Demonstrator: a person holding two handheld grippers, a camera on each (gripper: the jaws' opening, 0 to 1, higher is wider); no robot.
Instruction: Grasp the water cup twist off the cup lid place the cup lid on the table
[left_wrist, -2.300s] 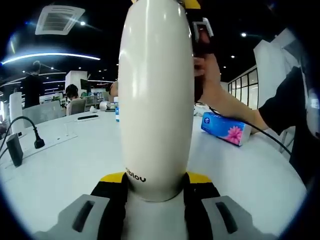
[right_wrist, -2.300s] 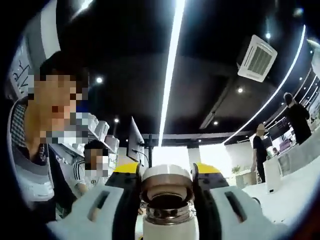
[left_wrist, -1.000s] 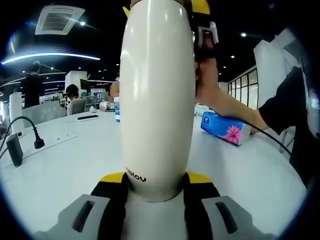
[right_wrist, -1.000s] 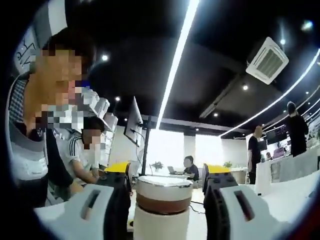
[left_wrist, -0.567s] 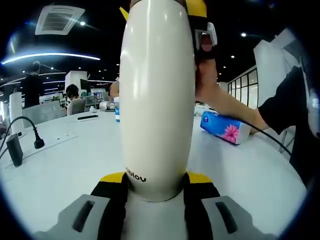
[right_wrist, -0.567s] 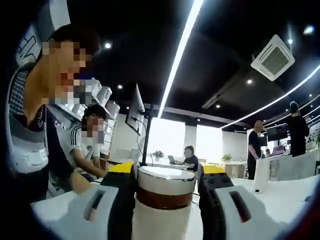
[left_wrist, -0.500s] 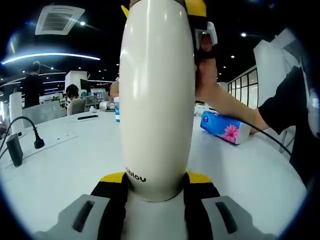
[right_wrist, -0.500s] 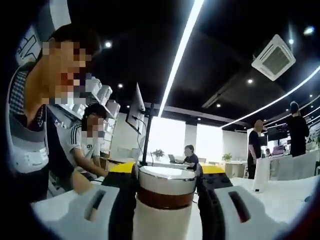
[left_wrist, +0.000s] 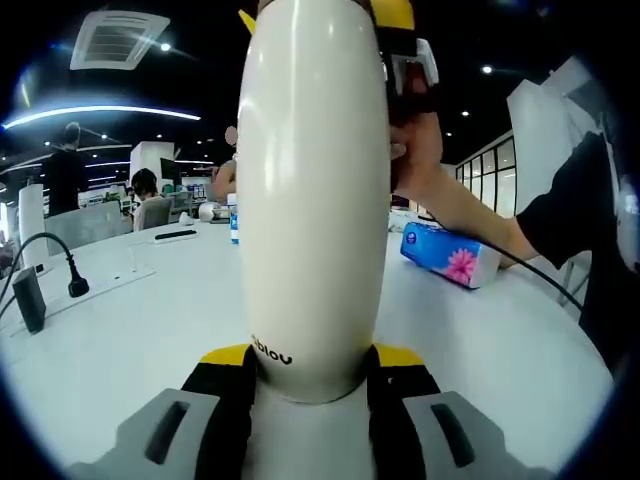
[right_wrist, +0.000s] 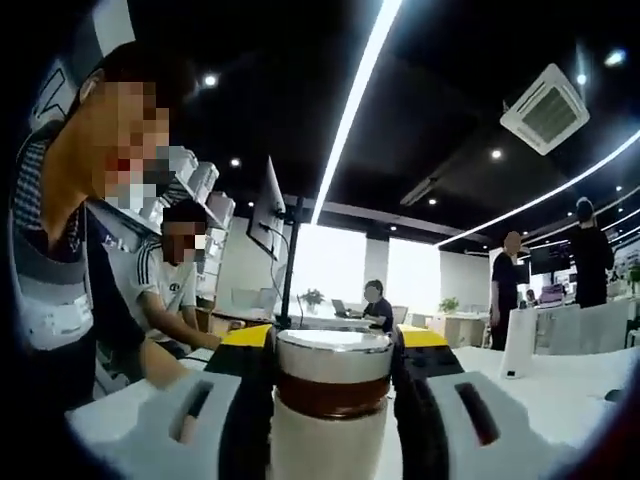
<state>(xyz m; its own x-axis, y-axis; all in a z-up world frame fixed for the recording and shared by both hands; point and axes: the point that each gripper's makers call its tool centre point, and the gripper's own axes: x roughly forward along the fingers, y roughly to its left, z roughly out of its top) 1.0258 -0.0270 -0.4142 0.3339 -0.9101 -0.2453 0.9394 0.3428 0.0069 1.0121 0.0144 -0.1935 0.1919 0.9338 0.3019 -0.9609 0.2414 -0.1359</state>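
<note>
A tall cream water cup (left_wrist: 315, 200) stands upright between the yellow-tipped jaws of my left gripper (left_wrist: 315, 365), which is shut on its lower body. At the cup's top, my right gripper (left_wrist: 405, 60) comes in from the right, held by a hand (left_wrist: 420, 150). In the right gripper view, the cup lid (right_wrist: 333, 370), silver on top with a brown band, sits on the white cup body (right_wrist: 330, 445). My right gripper (right_wrist: 333, 345) is shut on the lid, one jaw pressed to each side.
The white table (left_wrist: 130, 330) spreads beneath the cup. A blue tissue pack (left_wrist: 450, 258) lies to the right, a black plug and cable (left_wrist: 70, 285) to the left. A dark sleeve (left_wrist: 590, 220) fills the right edge. Seated people and a monitor (right_wrist: 268, 215) are behind the lid.
One second ago my right gripper's jaws stood apart beside the lid; they have since shut on it. The right view has tipped down slightly. The left gripper and cup have stayed still.
</note>
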